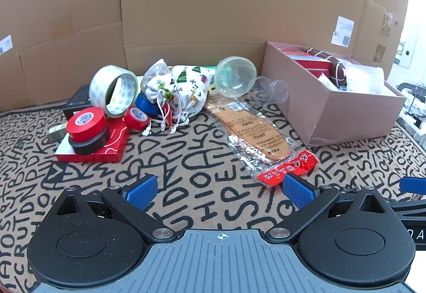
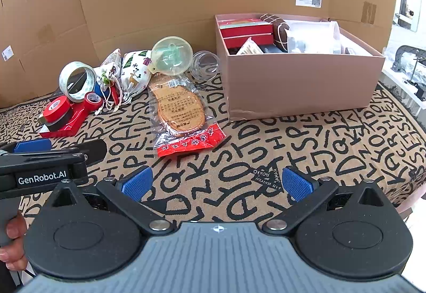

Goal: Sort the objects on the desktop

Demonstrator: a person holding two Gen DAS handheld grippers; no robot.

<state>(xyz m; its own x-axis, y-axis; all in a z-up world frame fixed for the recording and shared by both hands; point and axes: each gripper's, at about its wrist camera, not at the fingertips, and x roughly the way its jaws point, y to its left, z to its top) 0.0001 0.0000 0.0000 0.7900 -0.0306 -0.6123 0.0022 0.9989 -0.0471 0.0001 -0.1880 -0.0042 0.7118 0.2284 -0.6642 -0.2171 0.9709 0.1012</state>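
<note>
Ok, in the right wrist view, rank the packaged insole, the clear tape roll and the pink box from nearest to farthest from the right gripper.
1. Packaged insole: nearest, just ahead of the right gripper, slightly left.
2. Pink box: farther back, on the right.
3. Clear tape roll: farthest, far left by the cardboard wall.

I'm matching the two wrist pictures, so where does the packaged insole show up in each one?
Left wrist: the insole lies right of centre, running diagonally toward the lower right.
Right wrist: the insole lies left of centre, red end nearest the camera.
Shared landmark: the box, to its right in both.
</note>
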